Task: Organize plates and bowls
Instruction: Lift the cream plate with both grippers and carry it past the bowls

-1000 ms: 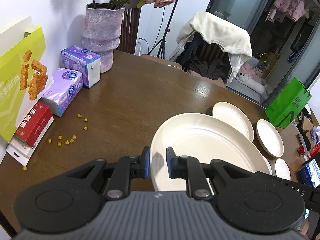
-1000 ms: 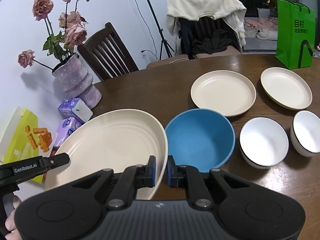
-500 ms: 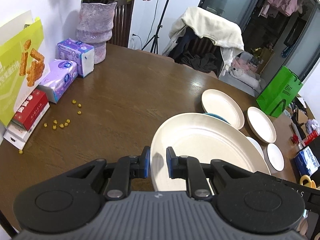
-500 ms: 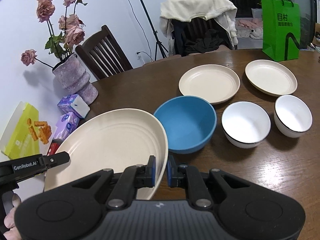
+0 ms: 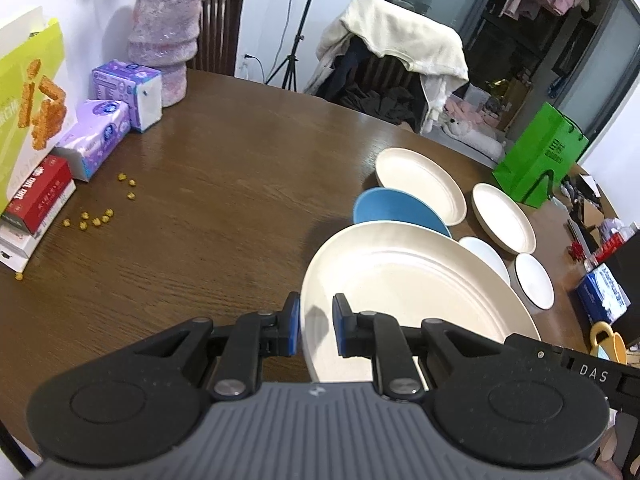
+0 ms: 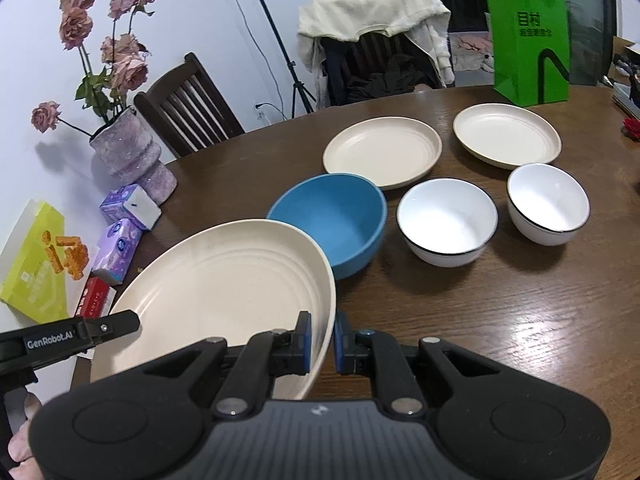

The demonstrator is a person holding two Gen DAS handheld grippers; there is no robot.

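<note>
A large cream plate (image 5: 404,280) (image 6: 224,280) hangs above the table, held at opposite edges. My left gripper (image 5: 316,328) is shut on its left rim, and my right gripper (image 6: 322,340) is shut on its right rim. Just beyond the plate sits a blue bowl (image 6: 332,216) (image 5: 392,208). Two white bowls (image 6: 448,220) (image 6: 548,204) stand to its right. Two smaller cream plates (image 6: 382,150) (image 6: 506,134) lie farther back. In the left wrist view the large plate hides part of the bowls.
A purple vase of roses (image 6: 132,156), tissue packs (image 5: 124,88), a red box (image 5: 38,192) and a yellow-green box (image 5: 24,92) line the table's left side. Yellow crumbs (image 5: 104,212) are scattered nearby. A green bag (image 6: 528,40) stands at the back right. Chairs ring the far edge.
Both grippers have carried the large plate back toward the near edge, away from the vase. The blue bowl, hidden under the plate in the left wrist view before, now shows beyond its rim.
</note>
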